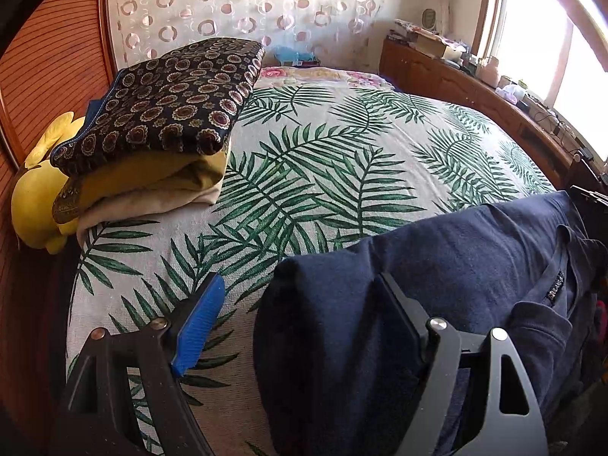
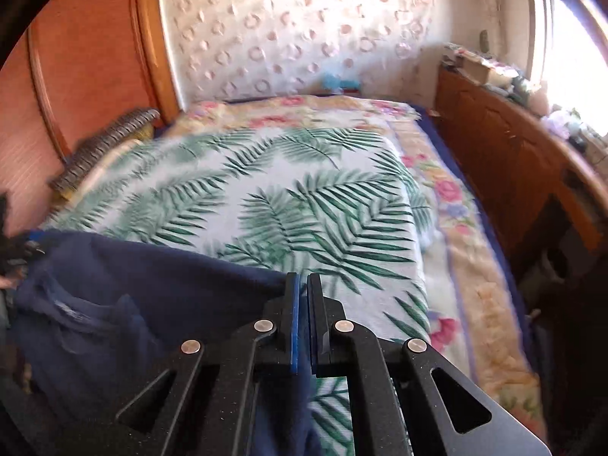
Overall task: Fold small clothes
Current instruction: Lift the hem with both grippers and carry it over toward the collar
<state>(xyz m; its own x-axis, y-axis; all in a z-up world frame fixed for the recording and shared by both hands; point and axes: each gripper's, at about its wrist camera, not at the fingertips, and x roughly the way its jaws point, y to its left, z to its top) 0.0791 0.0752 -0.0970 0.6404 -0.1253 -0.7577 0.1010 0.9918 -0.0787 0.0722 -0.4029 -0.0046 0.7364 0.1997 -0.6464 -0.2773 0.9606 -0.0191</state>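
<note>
- Bed cover (image 1: 323,159) with green palm leaves lies flat over the whole bed, and a flowery blanket (image 2: 467,250) shows at its far end and right side.
- Blue shirt (image 1: 437,266) lies at the near edge of the bed, with its long side running left to right between the two grippers.
- The shirt's neck opening (image 1: 558,266) sits near its right end in the left wrist view.
- A small label (image 1: 556,287) is sewn inside the neck, but its writing is too small to read.
- Pile of folded blankets (image 1: 163,121) sits at the far left of the bed, with a dark flower-patterned one on top, well apart from the shirt.
- A yellow soft toy (image 1: 34,197) leans just beside that pile.
- Left gripper (image 1: 300,304) is spread wide, one blue pad (image 1: 199,323) over the bed cover and the other finger against the shirt's left end; it pinches nothing.
- Right gripper (image 2: 303,319) is pinched tight on the shirt's right edge, and the cloth hangs down between its pads.
</note>
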